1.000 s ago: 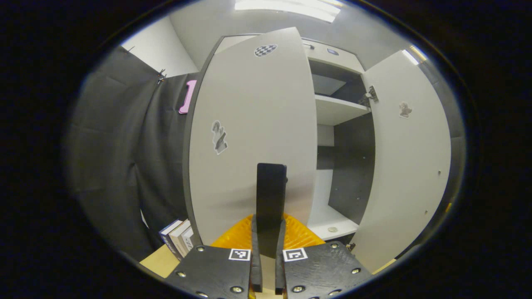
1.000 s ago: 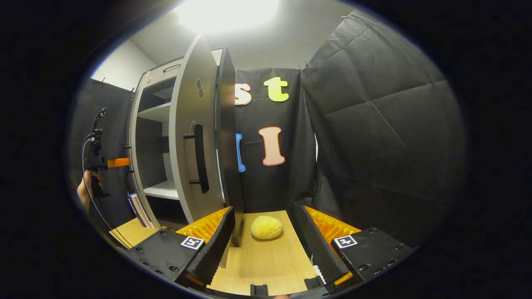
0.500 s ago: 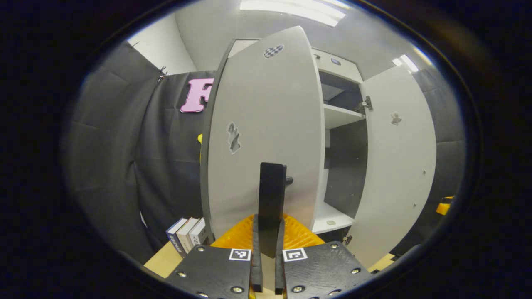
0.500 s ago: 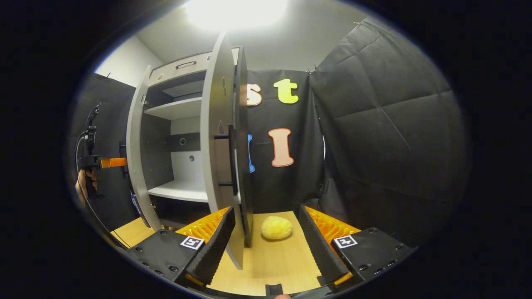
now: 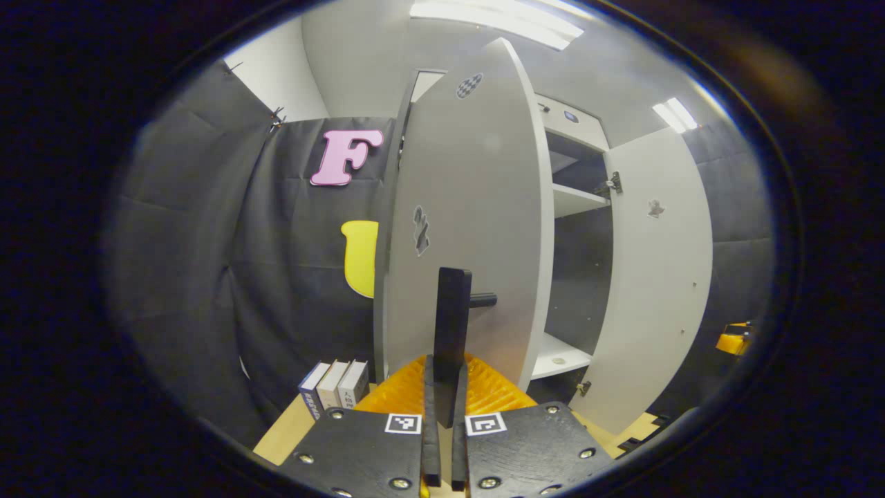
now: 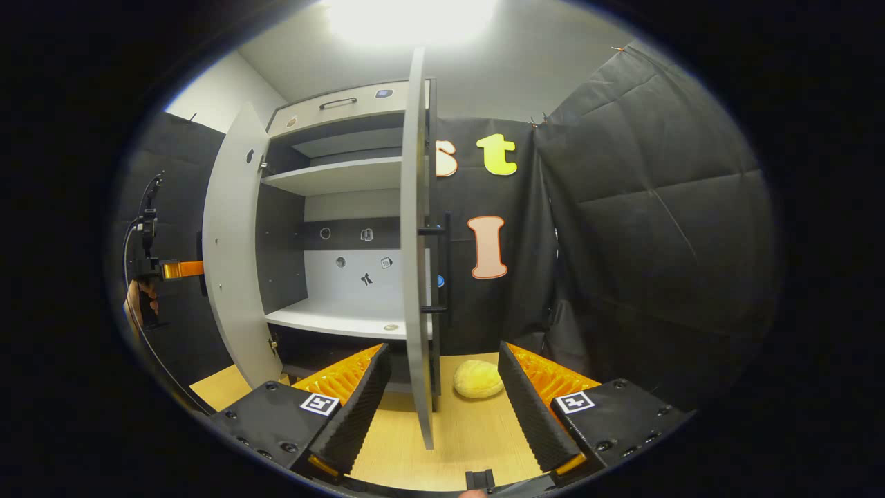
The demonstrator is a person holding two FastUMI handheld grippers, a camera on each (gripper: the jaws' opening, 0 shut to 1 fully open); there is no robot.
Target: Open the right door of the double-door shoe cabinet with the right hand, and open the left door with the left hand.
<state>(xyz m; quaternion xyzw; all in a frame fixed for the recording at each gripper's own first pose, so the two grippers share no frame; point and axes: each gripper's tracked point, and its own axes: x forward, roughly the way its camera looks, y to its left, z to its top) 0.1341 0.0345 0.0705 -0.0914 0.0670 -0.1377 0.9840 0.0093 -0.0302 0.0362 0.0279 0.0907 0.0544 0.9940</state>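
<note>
The left gripper [image 5: 442, 415] has its jaws clenched on the black bar handle [image 5: 452, 325] of the left door [image 5: 477, 235]; both fingers press the bar's lower end, which stands upright between them. The right gripper [image 6: 442, 408] is released, its jaws spread wide with the edge of the right door [image 6: 413, 277] standing in the gap, touching neither finger as far as can be seen.

There is one shoe cabinet [image 6: 332, 207] with two doors, both swung out. In the left gripper view the left door faces the camera with its grey front, bearing two small stickers, one checkered near the top and one dark at mid-height; the right door [image 5: 657, 277] stands well open beyond it, its inner face showing one sticker and a hinge at the top. In the right gripper view the right door is seen edge-on, its black handle [image 6: 442, 263] on the side facing the booth wall, and the left door [image 6: 231, 256] stands open at the far side. Inside are two white shelves [image 6: 339, 176], and a drawer front with one handle sits above them.

On the wooden counter [image 6: 456, 443] lies one yellow sponge-like lump [image 6: 478, 379] beside the right door. Three books [image 5: 335, 387] stand by the left door's foot. In the right gripper view, a hand [image 6: 138, 304] holds the other gripper at the left door's handle side.
</note>
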